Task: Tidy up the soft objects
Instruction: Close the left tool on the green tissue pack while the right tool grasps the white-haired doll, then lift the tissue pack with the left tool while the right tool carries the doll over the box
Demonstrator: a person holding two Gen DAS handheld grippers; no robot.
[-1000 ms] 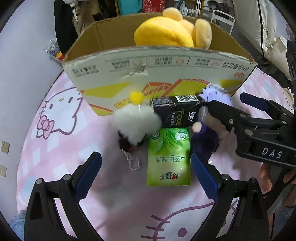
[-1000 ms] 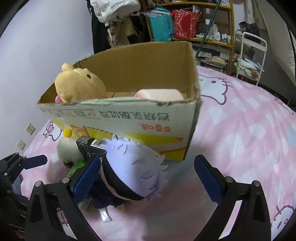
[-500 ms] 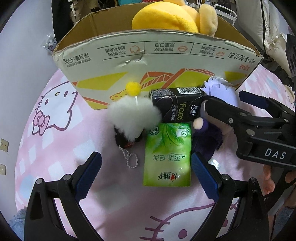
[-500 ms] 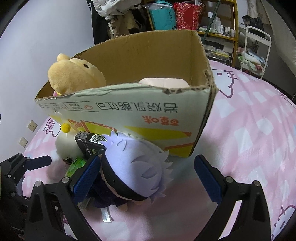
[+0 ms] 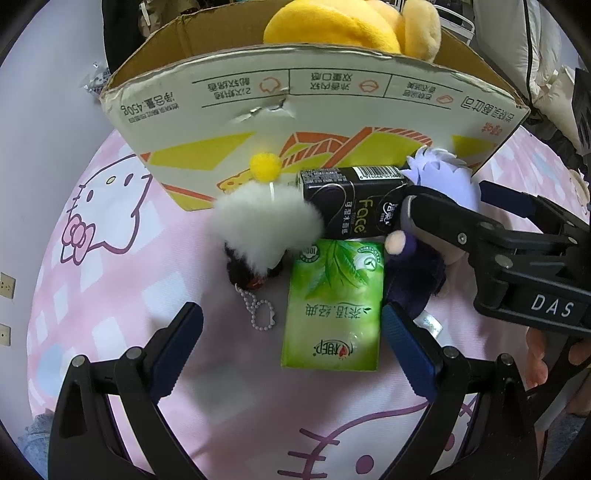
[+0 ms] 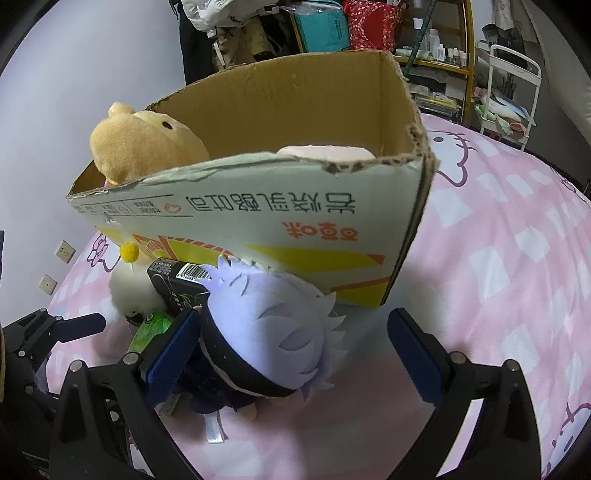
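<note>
A cardboard box point(image 5: 303, 122) point(image 6: 280, 221) stands on the pink bed with a yellow plush bear point(image 5: 343, 26) point(image 6: 144, 144) inside. In front of it lie a white fluffy keychain toy point(image 5: 264, 229), a black tissue pack point(image 5: 351, 206), a green tissue pack point(image 5: 334, 306) and a lilac-haired doll point(image 6: 273, 332) point(image 5: 439, 177). My left gripper point(image 5: 291, 336) is open just short of the green pack. My right gripper point(image 6: 295, 350) is open with its jaws either side of the doll's head; it also shows in the left wrist view point(image 5: 469, 206).
A pink pillow-like thing point(image 6: 325, 151) lies in the box. Shelves point(image 6: 406, 33) and a white trolley point(image 6: 513, 92) stand beyond the bed. A wall point(image 6: 74, 92) runs along the left. Pink Hello Kitty bedding point(image 6: 498, 266) stretches to the right.
Both grippers have moved forward toward the box and the items. The right gripper's jaws now reach further around the doll's head. Nothing was taken hold of.
</note>
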